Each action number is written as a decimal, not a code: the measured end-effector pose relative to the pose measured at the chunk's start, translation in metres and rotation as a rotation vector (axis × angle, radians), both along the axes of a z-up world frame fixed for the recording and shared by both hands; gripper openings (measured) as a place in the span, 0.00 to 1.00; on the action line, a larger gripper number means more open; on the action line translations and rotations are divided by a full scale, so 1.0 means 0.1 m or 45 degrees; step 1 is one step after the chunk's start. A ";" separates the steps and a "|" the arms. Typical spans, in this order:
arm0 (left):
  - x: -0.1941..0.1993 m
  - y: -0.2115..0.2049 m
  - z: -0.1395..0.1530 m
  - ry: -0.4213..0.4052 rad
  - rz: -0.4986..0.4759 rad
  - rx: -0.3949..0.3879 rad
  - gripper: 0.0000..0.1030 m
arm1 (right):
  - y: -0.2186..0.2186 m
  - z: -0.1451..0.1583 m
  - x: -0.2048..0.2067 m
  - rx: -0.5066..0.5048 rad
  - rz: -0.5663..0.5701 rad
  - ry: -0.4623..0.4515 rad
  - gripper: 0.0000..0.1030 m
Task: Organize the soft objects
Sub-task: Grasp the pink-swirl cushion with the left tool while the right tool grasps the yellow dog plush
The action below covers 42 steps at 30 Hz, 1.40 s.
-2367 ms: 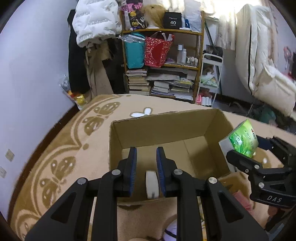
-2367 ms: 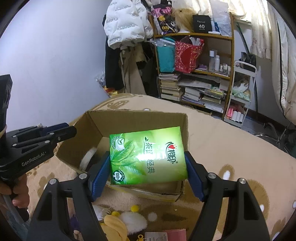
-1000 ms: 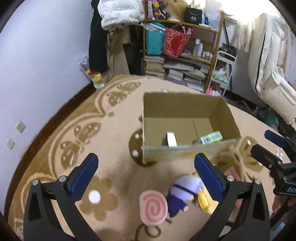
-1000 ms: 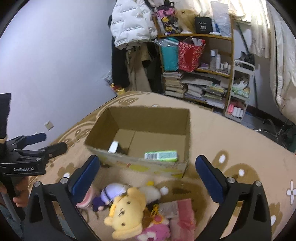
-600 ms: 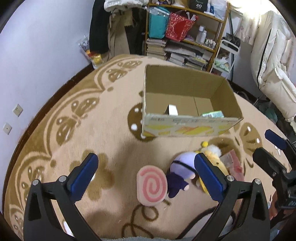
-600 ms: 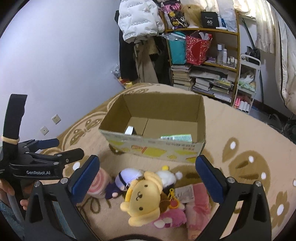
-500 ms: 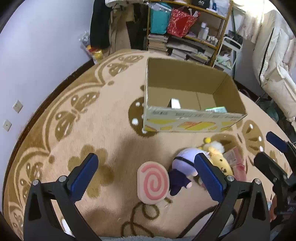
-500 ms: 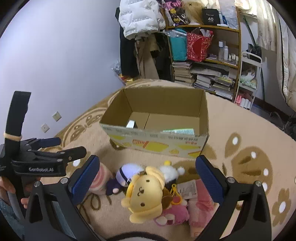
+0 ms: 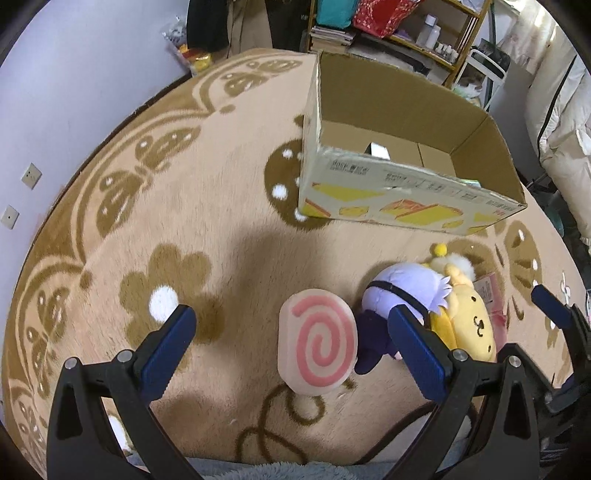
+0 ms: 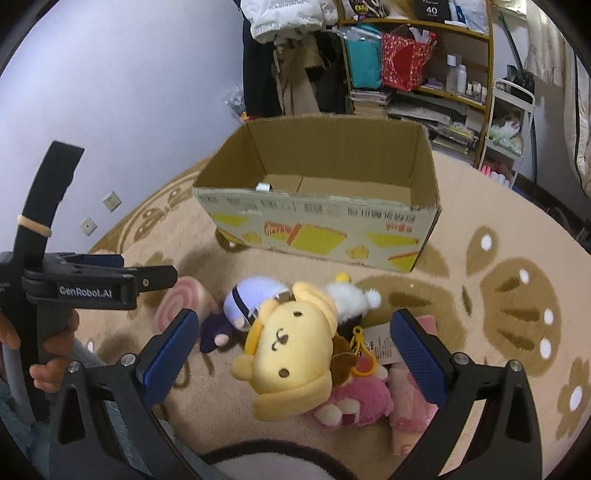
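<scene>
Cardboard box (image 10: pixel 321 225): set open-topped on the patterned rug (image 9: pixel 177 206); yellow block graphics and a line of printed characters, too small to be read, are carried on its near wall. A small white item (image 9: pixel 379 150) is seen on its floor near the left side; a green sliver (image 9: pixel 469 182) is just visible over the near rim at the right.

Left gripper (image 9: pixel 291 347): the mark "GenRobot.AI" is read on its side in the right wrist view. Jaws are held wide, with nothing between the blue pads. It is held over the pink spiral cushion (image 9: pixel 317 349), not touching it.

Right gripper (image 10: pixel 291 349): jaws are spread wide and nothing is held. The yellow dog plush (image 10: pixel 291 345) is framed between them.

Soft items are grouped on the rug in front of the box, apart from its near wall: the cushion lies leftmost, the lavender-headed doll (image 10: pixel 255 299) is pressed against it, then the yellow dog plush, a white fluffy plush (image 10: pixel 351 295) behind, and a pink plush (image 10: pixel 354 400) with a printed tag (image 10: pixel 380 347), unreadable, at the right.

Bare rug is left open to the left of the cushion and between the pile and the box. A shelf (image 10: pixel 436 88) is seen behind, bearing a black box marked "40" (image 10: pixel 432 9).
</scene>
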<state>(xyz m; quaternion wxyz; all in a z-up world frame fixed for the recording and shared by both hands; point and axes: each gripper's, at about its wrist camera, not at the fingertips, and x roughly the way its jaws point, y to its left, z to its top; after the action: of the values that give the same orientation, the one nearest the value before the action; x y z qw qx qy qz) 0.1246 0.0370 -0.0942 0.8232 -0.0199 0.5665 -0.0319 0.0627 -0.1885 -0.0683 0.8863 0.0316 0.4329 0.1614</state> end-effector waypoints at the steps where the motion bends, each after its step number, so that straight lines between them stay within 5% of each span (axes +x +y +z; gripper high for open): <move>1: 0.00 0.00 -0.01 0.005 -0.001 -0.007 0.99 | 0.01 -0.03 0.00 -0.009 0.004 0.000 1.00; 9: 0.05 -0.06 -0.17 0.076 -0.026 -0.009 0.99 | 0.10 -0.20 0.05 -0.055 -0.008 0.010 1.00; 15: 0.07 -0.08 -0.29 0.131 -0.038 0.028 0.99 | 0.09 -0.40 0.13 -0.023 -0.017 0.096 0.85; 19: 0.07 -0.10 -0.36 0.162 -0.052 0.022 0.99 | 0.06 -0.51 0.19 0.019 -0.039 0.133 0.84; 25: 0.10 -0.12 -0.46 0.204 -0.042 0.003 0.99 | 0.12 -0.55 0.22 0.005 -0.016 0.116 0.66; 30: 0.12 -0.16 -0.51 0.215 -0.057 0.015 0.97 | 0.14 -0.52 0.21 0.000 -0.030 0.095 0.64; 37: 0.14 -0.22 -0.58 0.233 -0.083 0.007 0.75 | 0.08 -0.48 0.21 0.036 -0.033 0.091 0.59; 42: 0.17 -0.12 -0.67 0.286 -0.041 -0.089 0.53 | 0.06 -0.47 0.22 0.039 -0.060 0.083 0.59</move>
<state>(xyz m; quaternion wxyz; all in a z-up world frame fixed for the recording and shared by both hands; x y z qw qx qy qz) 0.1417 0.0245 -0.1613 0.7528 -0.0429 0.6539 -0.0623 0.0846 -0.1824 -0.1152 0.8747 0.0607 0.4581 0.1461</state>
